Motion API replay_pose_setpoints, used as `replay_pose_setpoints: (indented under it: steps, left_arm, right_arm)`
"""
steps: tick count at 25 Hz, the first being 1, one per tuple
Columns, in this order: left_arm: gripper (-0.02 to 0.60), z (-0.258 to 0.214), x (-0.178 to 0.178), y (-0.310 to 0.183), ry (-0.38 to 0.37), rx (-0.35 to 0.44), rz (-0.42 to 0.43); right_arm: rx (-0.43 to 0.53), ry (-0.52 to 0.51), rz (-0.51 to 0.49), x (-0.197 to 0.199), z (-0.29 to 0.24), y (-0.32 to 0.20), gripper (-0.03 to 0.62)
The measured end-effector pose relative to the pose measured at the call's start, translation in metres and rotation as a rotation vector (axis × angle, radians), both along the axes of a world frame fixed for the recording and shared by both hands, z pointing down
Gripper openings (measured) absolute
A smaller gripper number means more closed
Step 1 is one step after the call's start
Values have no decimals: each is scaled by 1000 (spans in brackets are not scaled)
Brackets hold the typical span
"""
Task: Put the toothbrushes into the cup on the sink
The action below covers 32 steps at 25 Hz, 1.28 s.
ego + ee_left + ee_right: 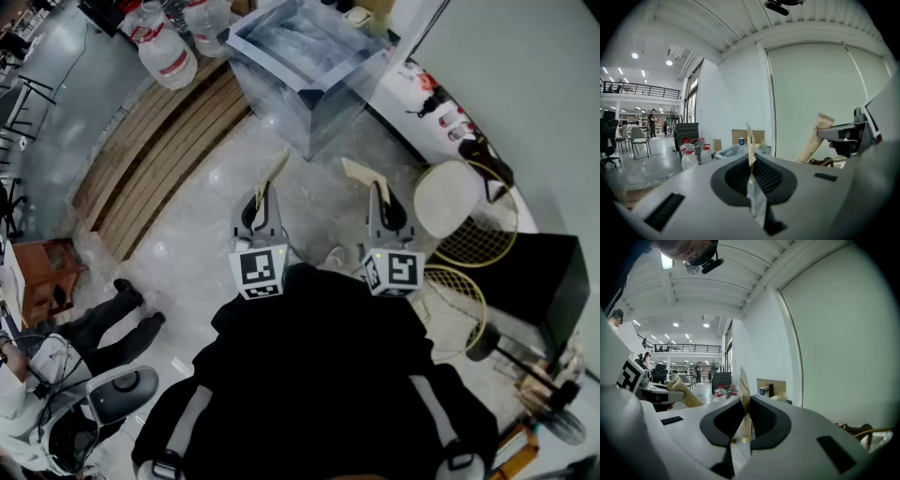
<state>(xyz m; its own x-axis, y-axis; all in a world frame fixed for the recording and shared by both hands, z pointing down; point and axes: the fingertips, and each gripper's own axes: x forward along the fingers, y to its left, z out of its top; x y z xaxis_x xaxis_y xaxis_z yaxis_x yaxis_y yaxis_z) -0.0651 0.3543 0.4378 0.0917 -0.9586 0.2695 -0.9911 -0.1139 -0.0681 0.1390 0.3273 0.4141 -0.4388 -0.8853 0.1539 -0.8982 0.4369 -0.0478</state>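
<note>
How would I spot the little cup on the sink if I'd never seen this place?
Find the big shiny metal sink standing on the floor beside the white wall. In the right gripper view, the cup stands on the sink's top, just left of the black tap. It is small and the only blue thing there; its neighbours are black or pale.

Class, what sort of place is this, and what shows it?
Probably a large open workshop or lab hall: a freestanding steel sink, big water jugs beside it, and a railed mezzanine beyond.
</note>
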Motion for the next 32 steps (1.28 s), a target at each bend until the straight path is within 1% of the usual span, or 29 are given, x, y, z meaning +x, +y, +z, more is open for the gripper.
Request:
replay_pose_setpoints:
  steps: [2, 6, 12, 13, 15, 16, 19, 22, 25, 29, 32]
  left_arm:
    - [5, 2, -1, 4, 3, 0, 2]
    - [5, 4, -9, 7, 10, 1, 14]
    - [5, 4, -29, 13, 54, 33, 27]
    - [6, 3, -33, 13, 51, 40, 33]
    - [5, 3, -43, 9, 20, 50, 53]
    - [5, 3, -49, 7, 18, 55, 60]
    - [5, -1, -61, 6, 42, 62, 66]
    - [5, -1, -74, 1, 20, 59, 72]
    - [5, 1, -88, -8, 13, 56, 68]
    - [5, -1, -97, -21, -13, 62, 69]
    - [5, -2, -96, -33, -25, 72, 84]
  right_arm:
    - [9, 22, 3, 2, 4, 3, 37]
    - [0, 7, 20, -8, 4, 7, 37]
    - [57, 4, 26, -26, 0, 15, 37]
    - [63, 4, 30, -30, -1, 16, 37]
    - [74, 10, 42, -41, -4, 16, 37]
    - [79, 13, 47, -48, -6, 15, 37]
    - [91, 23, 54, -61, -14, 13, 37]
    - [101, 30, 60, -70, -19, 4, 37]
    - [121, 39, 64, -81, -21, -7, 37]
    - [134, 35, 38, -100, -19, -22, 37]
    - [141, 36, 36, -104, -14, -38, 37]
